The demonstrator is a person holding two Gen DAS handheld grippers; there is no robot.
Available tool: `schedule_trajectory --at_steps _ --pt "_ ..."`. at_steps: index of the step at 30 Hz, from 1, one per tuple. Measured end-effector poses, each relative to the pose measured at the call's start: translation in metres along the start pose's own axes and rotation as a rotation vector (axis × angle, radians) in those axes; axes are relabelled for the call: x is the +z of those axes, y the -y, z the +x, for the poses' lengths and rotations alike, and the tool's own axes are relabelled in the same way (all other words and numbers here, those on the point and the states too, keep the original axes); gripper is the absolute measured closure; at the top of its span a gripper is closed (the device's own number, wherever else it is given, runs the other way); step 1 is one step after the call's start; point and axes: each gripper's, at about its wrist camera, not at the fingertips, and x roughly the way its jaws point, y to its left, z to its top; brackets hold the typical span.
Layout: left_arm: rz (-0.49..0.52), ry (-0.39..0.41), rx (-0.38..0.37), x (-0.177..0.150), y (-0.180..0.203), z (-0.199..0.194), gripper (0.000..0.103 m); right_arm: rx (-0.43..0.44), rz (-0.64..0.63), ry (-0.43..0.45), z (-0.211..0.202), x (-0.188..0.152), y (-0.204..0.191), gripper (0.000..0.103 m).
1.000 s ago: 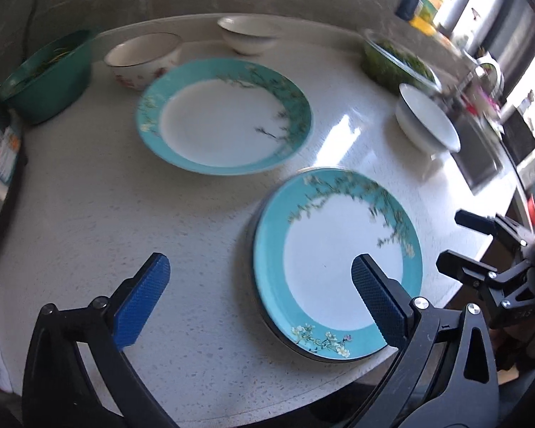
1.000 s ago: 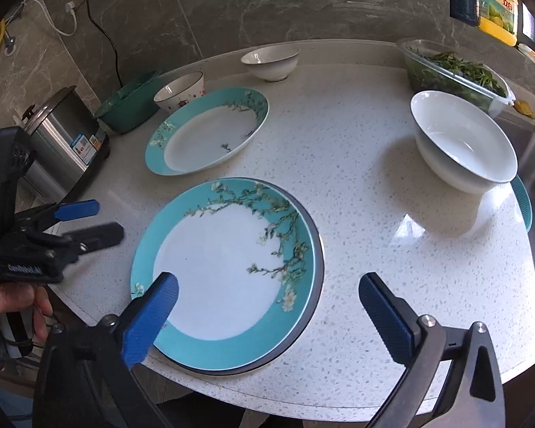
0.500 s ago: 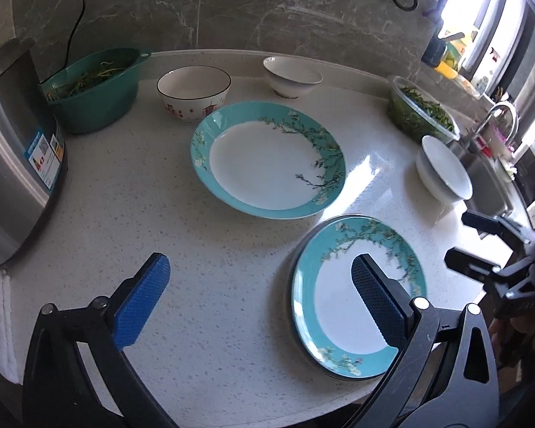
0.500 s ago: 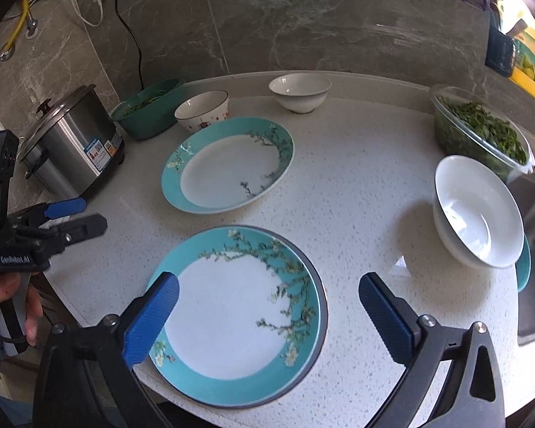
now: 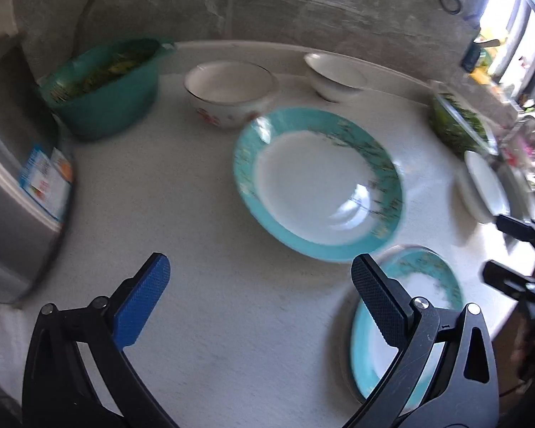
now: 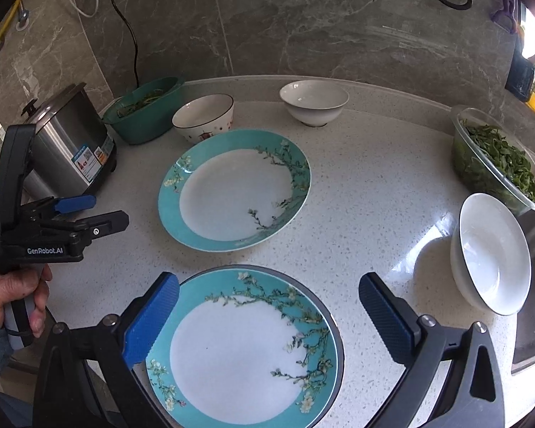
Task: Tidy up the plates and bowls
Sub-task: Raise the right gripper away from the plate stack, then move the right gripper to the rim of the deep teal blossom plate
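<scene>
You have swung the left hand-held gripper [image 5: 256, 303] toward the far plate [image 5: 317, 182]; both hand-held grippers gape empty, the right [image 6: 267, 317] above the near plate [image 6: 242, 349].

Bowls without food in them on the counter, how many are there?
3. A flower-patterned bowl sits at the back beside the green basin, a plain white bowl at the back centre, and a large white bowl at the right edge. Others may lie out of view.
</scene>
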Motion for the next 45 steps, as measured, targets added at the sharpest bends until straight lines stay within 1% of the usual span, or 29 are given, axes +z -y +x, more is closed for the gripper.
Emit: schedule_trajectory --at_steps 2,4,7,8,13,15,19,22,26,29,30,32,35,37,39,41,43,44,45 --pt "0.022 0.015 0.071 0.006 0.004 0.002 0.000 0.038 0.023 0.004 0.004 0.008 0.011 0.001" --pt "0.019 0.015 0.114 0.012 0.005 0.008 0.001 0.061 0.033 -0.001 0.012 0.017 0.022 0.003" --pt "-0.010 -0.004 0.138 0.020 0.005 0.020 0.001 0.168 0.099 -0.012 0.024 0.034 0.046 0.007" --pt "-0.026 -0.007 0.148 0.023 0.006 0.023 0.001 0.187 0.117 -0.015 0.027 0.039 0.053 0.007" --pt "-0.067 -0.011 0.183 0.032 0.018 0.028 0.001 0.202 0.105 -0.031 0.039 0.057 0.074 0.007" --pt "-0.087 -0.022 0.190 0.035 0.020 0.032 0.001 0.227 0.110 -0.047 0.046 0.063 0.081 0.007" --pt "-0.132 -0.038 0.174 0.041 0.022 0.041 0.001 0.263 0.145 -0.060 0.056 0.070 0.094 0.007" --pt "-0.121 -0.039 0.188 0.045 0.025 0.047 0.001 0.300 0.188 -0.081 0.067 0.073 0.101 0.007" --pt "-0.141 -0.062 0.164 0.047 0.021 0.061 0.001 0.345 0.201 -0.120 0.084 0.072 0.102 0.008" --pt "-0.163 -0.065 0.139 0.048 0.015 0.068 0.001 0.380 0.219 -0.149 0.098 0.073 0.103 0.014" --pt "-0.167 -0.073 0.133 0.048 0.014 0.072 0.003 0.388 0.223 -0.157 0.101 0.073 0.103 0.017" --pt "-0.168 -0.079 0.126 0.049 0.010 0.076 0.006 0.401 0.232 -0.171 0.109 0.075 0.103 0.018" --pt "-0.168 -0.075 0.095 0.050 0.005 0.080 0.008 0.431 0.251 -0.186 0.119 0.079 0.103 0.022" --pt "-0.171 -0.084 0.050 0.051 0.000 0.088 0.017 0.448 0.248 -0.197 0.125 0.082 0.101 0.025" --pt "-0.179 -0.107 0.029 0.052 -0.006 0.097 0.032 0.461 0.251 -0.210 0.132 0.085 0.100 0.029" --pt "-0.187 -0.116 0.029 0.054 -0.011 0.103 0.035 0.469 0.270 -0.234 0.143 0.087 0.101 0.032" --pt "-0.190 -0.125 0.030 0.055 -0.015 0.109 0.041 0.489 0.295 -0.254 0.153 0.088 0.103 0.039" --pt "-0.189 -0.132 0.021 0.055 -0.016 0.112 0.051 0.495 0.299 -0.260 0.155 0.088 0.102 0.041" --pt "-0.189 -0.140 0.010 0.056 -0.017 0.115 0.060 0.503 0.299 -0.267 0.159 0.088 0.102 0.046"
